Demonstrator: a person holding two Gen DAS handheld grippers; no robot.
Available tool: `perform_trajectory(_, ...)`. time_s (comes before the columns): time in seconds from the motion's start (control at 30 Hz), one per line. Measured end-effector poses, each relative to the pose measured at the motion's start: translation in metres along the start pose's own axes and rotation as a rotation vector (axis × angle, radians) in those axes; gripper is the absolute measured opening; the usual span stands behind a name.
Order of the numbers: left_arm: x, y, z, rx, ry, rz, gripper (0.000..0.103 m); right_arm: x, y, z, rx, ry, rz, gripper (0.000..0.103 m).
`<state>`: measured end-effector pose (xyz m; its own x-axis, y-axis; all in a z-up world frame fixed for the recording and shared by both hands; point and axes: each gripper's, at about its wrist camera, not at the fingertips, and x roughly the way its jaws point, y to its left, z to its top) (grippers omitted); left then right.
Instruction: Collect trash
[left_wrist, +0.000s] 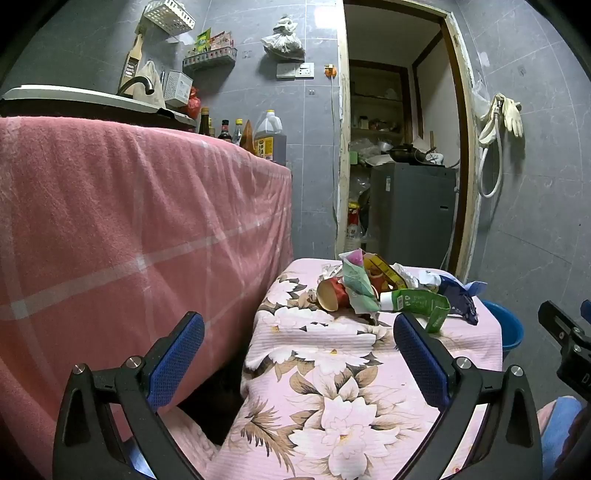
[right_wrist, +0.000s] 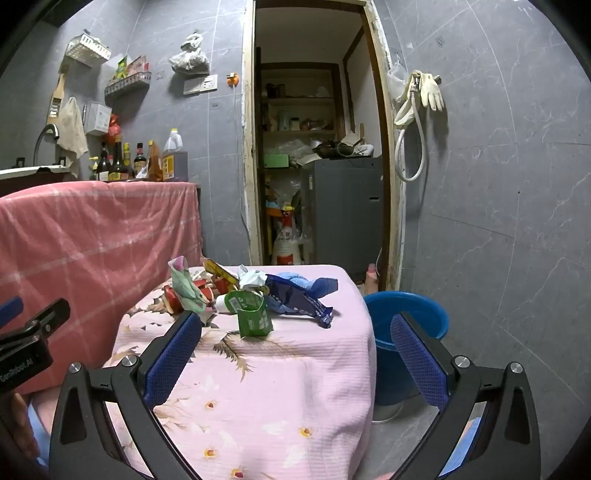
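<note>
**Both grippers held wide over the trash pile**

We hold the left gripper (left_wrist: 299, 339) above the near part of the counter draped in a pink floral quilted cloth (left_wrist: 332, 369), its jaws spread wide and gripping nothing. Our right gripper (right_wrist: 295, 339) hangs likewise over the cloth's right side, jaws fully apart and empty.

The trash lies heaped at the far end of the counter. A crumpled green carton with a white cap (left_wrist: 421, 302) is nearest us, its open end tipped down onto the cloth. Just left of it a red paper cup with a tan inside (left_wrist: 330, 295) lies on its side, a pale green and pink crumpled wrapper (left_wrist: 356, 284) draped over it. Behind sit a yellow flattened box (left_wrist: 384, 271) and white crumpled paper (left_wrist: 408, 275). A dark blue plastic wrapper (right_wrist: 295, 299) sprawls to the right, touching the carton.

A blue plastic bucket (right_wrist: 406, 310) stands on the floor just beside the counter's right edge. To the left hangs a pink checked blanket (left_wrist: 129, 221).
</note>
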<state>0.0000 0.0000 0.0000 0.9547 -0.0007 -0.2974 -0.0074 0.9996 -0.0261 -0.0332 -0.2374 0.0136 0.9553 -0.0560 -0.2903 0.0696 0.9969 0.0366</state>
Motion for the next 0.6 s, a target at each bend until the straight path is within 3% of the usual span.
perform_trajectory(0.6,-0.0001,0.0,0.0,0.0,-0.003,0.0,0.1,-0.0004,-0.0002,0.0014,-0.002,-0.003,0.0,0.103)
